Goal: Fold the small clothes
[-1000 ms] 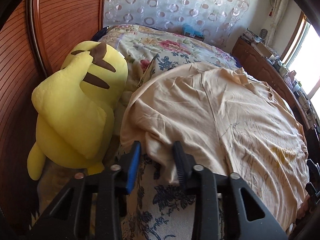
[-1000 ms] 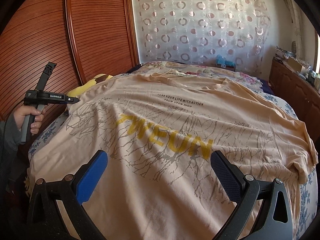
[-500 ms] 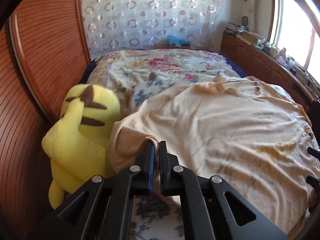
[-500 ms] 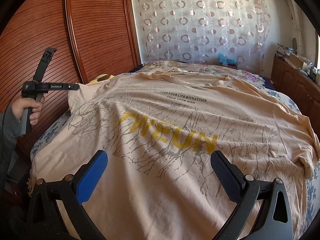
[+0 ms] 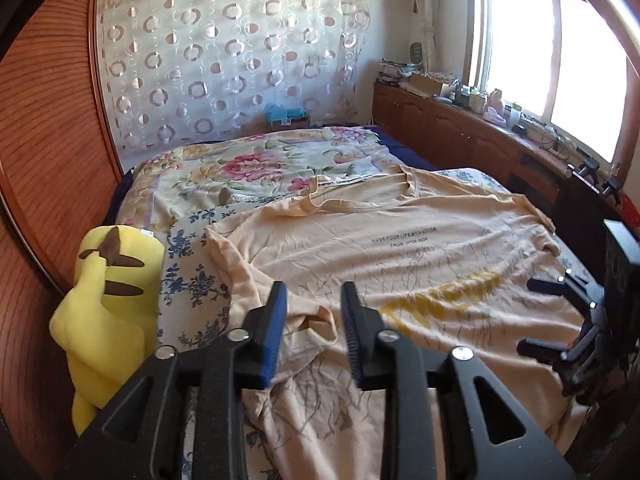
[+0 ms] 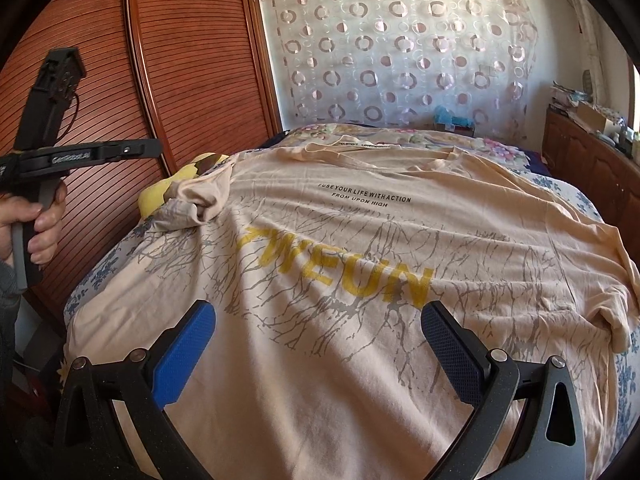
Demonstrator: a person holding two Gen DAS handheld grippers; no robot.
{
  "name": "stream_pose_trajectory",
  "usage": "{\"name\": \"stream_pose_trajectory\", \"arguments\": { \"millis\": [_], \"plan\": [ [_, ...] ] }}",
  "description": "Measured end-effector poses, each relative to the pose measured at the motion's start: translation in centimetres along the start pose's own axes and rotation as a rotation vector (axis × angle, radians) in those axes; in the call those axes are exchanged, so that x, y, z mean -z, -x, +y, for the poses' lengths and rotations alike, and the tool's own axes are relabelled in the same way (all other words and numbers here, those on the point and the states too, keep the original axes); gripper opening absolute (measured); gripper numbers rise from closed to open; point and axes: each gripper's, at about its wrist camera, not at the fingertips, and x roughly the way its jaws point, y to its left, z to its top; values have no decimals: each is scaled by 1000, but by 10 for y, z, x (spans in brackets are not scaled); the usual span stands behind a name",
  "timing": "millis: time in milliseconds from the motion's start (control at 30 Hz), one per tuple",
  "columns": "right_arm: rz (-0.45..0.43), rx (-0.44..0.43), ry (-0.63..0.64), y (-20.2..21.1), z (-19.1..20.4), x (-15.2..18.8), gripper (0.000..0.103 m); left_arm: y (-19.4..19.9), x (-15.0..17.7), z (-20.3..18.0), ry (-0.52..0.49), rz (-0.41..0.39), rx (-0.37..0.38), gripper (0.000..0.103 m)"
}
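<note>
The left gripper (image 5: 312, 320) has just been opening its jaws, and nothing sits between them now: the peach cotton T-shirt with yellow lettering (image 6: 360, 264) lies below and beyond the blue pads, not pinched. The folded-in left sleeve (image 5: 316, 320) shows as a crumpled flap right in the gap between the fingers, at twelve o'clock from the camera, low on the cloth. In the right wrist view that same sleeve is a bunched lump at ten o'clock, resting partly against the yellow plush toy (image 6: 176, 188).

The right gripper (image 6: 318, 354) hangs with jaws spread wide over the shirt's lower front, the hem at six o'clock, the yellow print at twelve, and nothing is held there.

The shirt itself is spread face up across the floral bedspread (image 5: 248, 168), collar toward the far curtain, the right sleeve loose at three o'clock in the right wrist view.

My read: the sleeve fold on the left side is only half tidy. To do it well, that lump wants flattening so its edge runs parallel to the shirt's side seam; a low, shallow pinch on the sleeve cuff would beat a deep grab, which could drag the body cloth with it. The plush toy sits close enough to catch the fabric.
</note>
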Motion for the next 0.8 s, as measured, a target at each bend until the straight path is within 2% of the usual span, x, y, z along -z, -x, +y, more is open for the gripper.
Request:
{"name": "stream_pose_trajectory", "arguments": {
  "millis": [33,100,133,200,333,467,600,800],
  "plan": [
    [1,1,1,0,0,0,102,1,4,1,-10,-2,-14,49],
    [3,0,3,1,-1,-1,102,-3,12,3,-5,6,-23,75],
    [6,-1,5,1,0,-2,102,-5,17,5,2,15,-19,78],
    [11,-2,13,2,0,-3,102,-14,29,11,24,56,-23,79],
    [6,-4,42,6,2,-14,99,-41,50,32,58,148,-79,79],
    [-8,-34,74,11,6,-30,90,-59,65,52,129,202,-69,79],
    [-33,-44,129,8,16,-52,87,-69,75,57,135,227,-88,80],
    [-45,-75,197,-15,39,-82,86,-68,77,57,128,200,-88,82]
  ]
}}
